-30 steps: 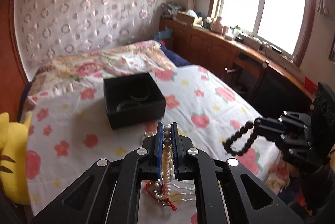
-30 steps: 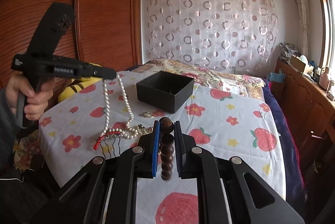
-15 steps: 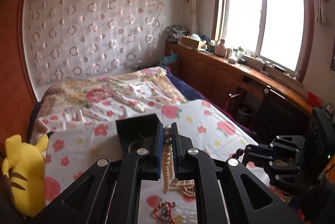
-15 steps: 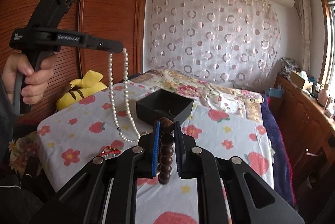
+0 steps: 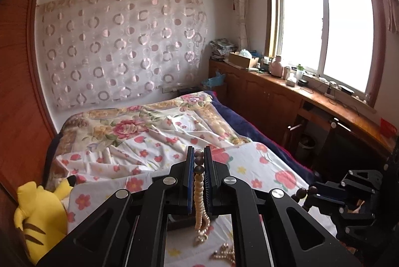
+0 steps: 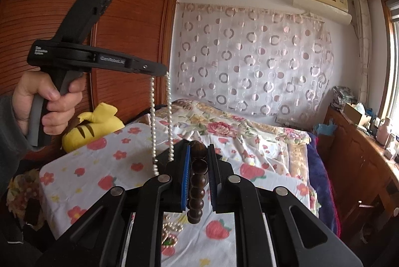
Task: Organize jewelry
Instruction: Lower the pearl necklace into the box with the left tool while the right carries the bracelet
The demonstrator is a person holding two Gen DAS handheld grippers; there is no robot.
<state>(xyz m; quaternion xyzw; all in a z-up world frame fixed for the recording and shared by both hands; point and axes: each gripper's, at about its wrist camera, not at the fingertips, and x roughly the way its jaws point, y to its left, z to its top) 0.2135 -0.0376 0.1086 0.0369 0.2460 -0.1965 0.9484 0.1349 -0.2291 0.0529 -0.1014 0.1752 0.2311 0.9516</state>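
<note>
Two black two-finger tools: the left tool (image 5: 198, 162) and the right tool (image 6: 198, 154). One long white pearl necklace (image 6: 152, 117). One string of dark brown wooden beads (image 6: 197, 182). One yellow plush toy with black stripes (image 6: 93, 126) at the bed's left edge. One bed with a flower-print sheet (image 6: 119, 167).

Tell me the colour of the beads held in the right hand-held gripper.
Dark brown beads, clearest in the right wrist view.
</note>
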